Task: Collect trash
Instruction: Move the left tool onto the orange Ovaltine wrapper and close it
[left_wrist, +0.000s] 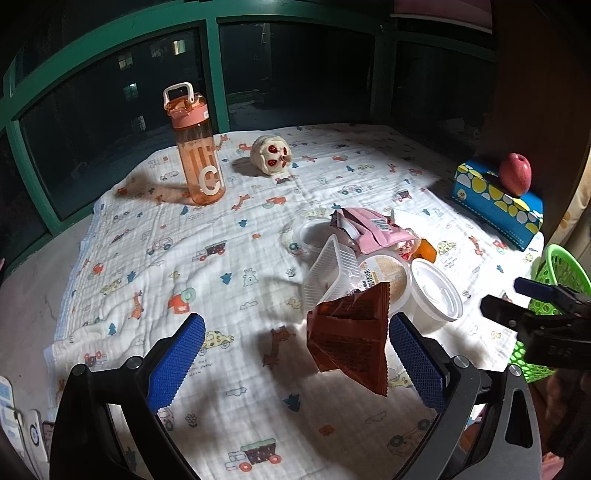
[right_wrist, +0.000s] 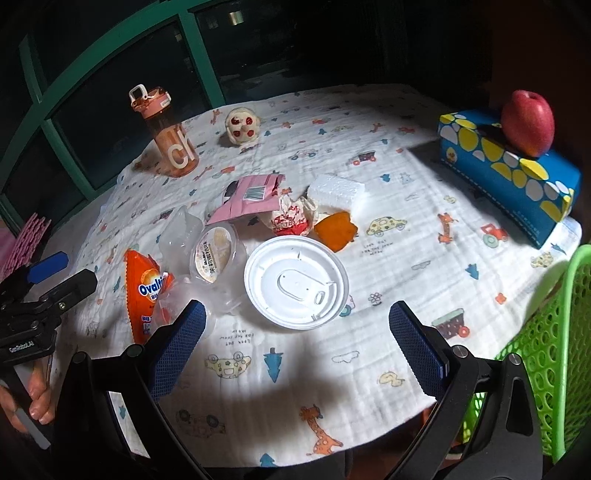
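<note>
At the far left of the table stands an orange water bottle (left_wrist: 197, 147) with a white loop handle, upright on the printed cloth (left_wrist: 221, 258). Just to its right, further back, sits a small round toy (left_wrist: 269, 154) with red spots.

Nearer me, the left gripper (left_wrist: 295, 354) hangs low over the cloth with its blue pads spread wide. A brown-orange Ovaltine wrapper (left_wrist: 351, 343) shows between them, lying close against the right pad (left_wrist: 417, 362); the jaws are not closed on it, and I cannot tell whether it touches that pad.

Behind the wrapper lies the heap of trash: a clear plastic tray (left_wrist: 328, 273) tipped on edge, a pudding cup (right_wrist: 218, 254) with a printed seal, a pink foil pouch (right_wrist: 251, 199) with a barcode, a crumpled red-and-white wrapper (right_wrist: 291, 219), a piece of orange peel (right_wrist: 336, 230) and a white ribbed foam block (right_wrist: 338, 190). In front of the heap rests a white cup lid (right_wrist: 297, 282), flat side up.

The right gripper (right_wrist: 297, 347) hovers just short of that lid, jaws wide apart and holding nothing.

Further right, a blue tissue box (right_wrist: 517, 181) with yellow and white dots lies near the table's edge, a red apple (right_wrist: 528, 123) sitting on top. At the far right edge, beside the table, stands a green perforated basket (right_wrist: 546, 354).
</note>
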